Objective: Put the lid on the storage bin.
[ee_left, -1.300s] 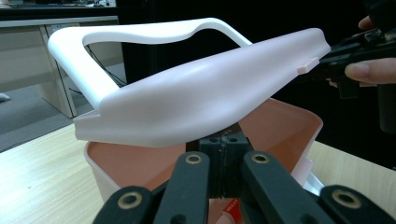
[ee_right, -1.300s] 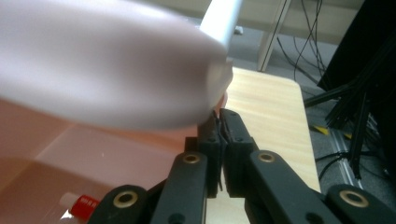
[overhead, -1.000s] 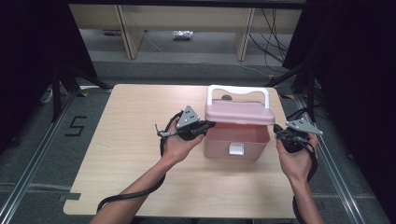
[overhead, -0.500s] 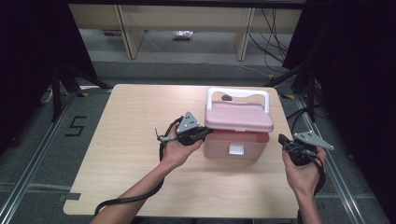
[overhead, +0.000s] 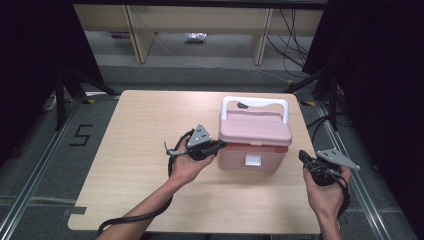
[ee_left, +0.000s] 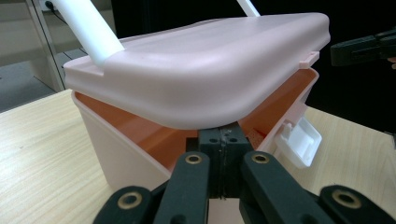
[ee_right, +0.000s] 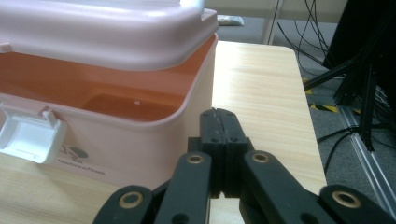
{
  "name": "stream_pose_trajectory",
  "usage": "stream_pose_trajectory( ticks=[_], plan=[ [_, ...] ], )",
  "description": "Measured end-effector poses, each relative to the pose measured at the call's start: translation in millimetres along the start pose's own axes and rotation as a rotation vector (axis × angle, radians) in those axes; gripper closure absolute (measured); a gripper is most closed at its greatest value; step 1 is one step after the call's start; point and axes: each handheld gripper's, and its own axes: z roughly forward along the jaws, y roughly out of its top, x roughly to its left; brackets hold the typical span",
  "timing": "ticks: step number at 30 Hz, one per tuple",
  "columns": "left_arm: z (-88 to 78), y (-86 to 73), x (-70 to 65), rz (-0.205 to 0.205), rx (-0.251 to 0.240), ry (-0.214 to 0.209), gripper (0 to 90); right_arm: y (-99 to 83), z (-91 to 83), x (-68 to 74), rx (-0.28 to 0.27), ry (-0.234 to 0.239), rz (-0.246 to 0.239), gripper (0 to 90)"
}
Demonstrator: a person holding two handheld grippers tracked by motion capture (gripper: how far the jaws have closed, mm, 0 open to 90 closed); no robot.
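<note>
The pale wooden table [overhead: 150, 130] carries a pink plastic box [overhead: 252, 159] right of centre in the high view. Its rounded pink lid [ee_left: 205, 70] rests lifted on the left gripper [ee_left: 223, 140], jaws pressed together and empty. Raise it steadily, minding the white handle [overhead: 255, 102]. The right gripper [ee_right: 219, 122], jaws also together, waits lower right beside the dangling white latch [ee_right: 28, 135].

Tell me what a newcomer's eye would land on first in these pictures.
First, the pink box with a white handle, right of centre on the wooden table; its lid is lifted ajar, showing the orange inside. The left gripper, jaws shut, sits under the lid's near left corner. The right gripper, also shut, is held apart from the box, near the table's right edge.
</note>
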Motion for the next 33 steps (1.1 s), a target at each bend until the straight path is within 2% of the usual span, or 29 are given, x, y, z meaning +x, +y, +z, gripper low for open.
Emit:
stream_pose_trajectory(
  ticks=[1,5,6,7,10,15,16,17,19,24,25,26,27,28,30,33],
  plan=[
    [-1.5,0.0,0.0,0.002,0.005,0.004,90.0,-0.8,-0.1,1.2,-0.001,0.000,0.016,90.0],
    [-4.2,-1.6,0.2,0.001,0.008,0.003,90.0,-1.8,-0.8,-0.2,-0.003,-0.011,-0.001,90.0],
    [-4.7,-2.4,0.2,0.000,0.011,0.004,90.0,-2.3,-1.3,1.1,0.002,-0.012,0.023,90.0],
    [-5.0,-3.0,0.2,-0.001,0.011,0.004,90.0,-2.4,-1.4,0.9,0.003,-0.012,0.024,90.0],
    [-7.6,-4.7,0.0,-0.004,0.008,0.005,90.0,-2.0,-1.5,-0.5,-0.006,0.004,0.013,90.0],
    [-12.8,-7.6,0.4,-0.014,0.006,0.004,90.0,-3.8,-2.4,-0.9,-0.002,-0.014,-0.003,90.0],
    [-13.7,-8.6,0.5,-0.019,0.007,0.002,90.0,-4.6,-2.5,1.2,0.004,-0.003,0.027,90.0],
    [-14.8,-9.6,0.9,-0.020,0.008,0.004,90.0,-4.9,-2.0,0.5,-0.003,-0.002,0.013,90.0],
    [-16.4,-11.2,1.5,-0.025,0.004,0.004,90.0,-6.0,-1.1,0.8,-0.006,0.005,0.015,90.0],
    [-20.3,-14.5,2.1,-0.021,0.014,0.010,89.9,-7.0,-1.3,0.4,0.004,-0.014,-0.002,90.0],
    [-20.6,-15.0,2.1,-0.021,0.014,0.009,89.9,-6.9,-1.9,0.8,0.009,-0.009,0.005,90.0],
    [-20.9,-16.1,2.3,-0.023,0.017,0.009,89.9,-8.0,-0.9,4.0,0.008,0.000,0.046,90.0],
    [-21.3,-16.9,2.4,-0.022,0.021,0.009,89.9,-8.9,0.0,2.7,0.013,-0.006,0.025,90.0],
    [-21.4,-17.9,2.5,-0.022,0.023,0.010,89.9,-9.3,0.4,3.6,0.012,-0.003,0.035,90.0],
    [-21.6,-19.8,2.8,-0.025,0.028,0.009,89.8,-9.7,1.6,0.8,0.006,0.001,0.000,90.0],
    [-23.3,-21.3,3.7,-0.028,0.021,0.007,89.8,-10.8,2.4,1.1,0.013,-0.001,0.002,90.0]
  ],
)
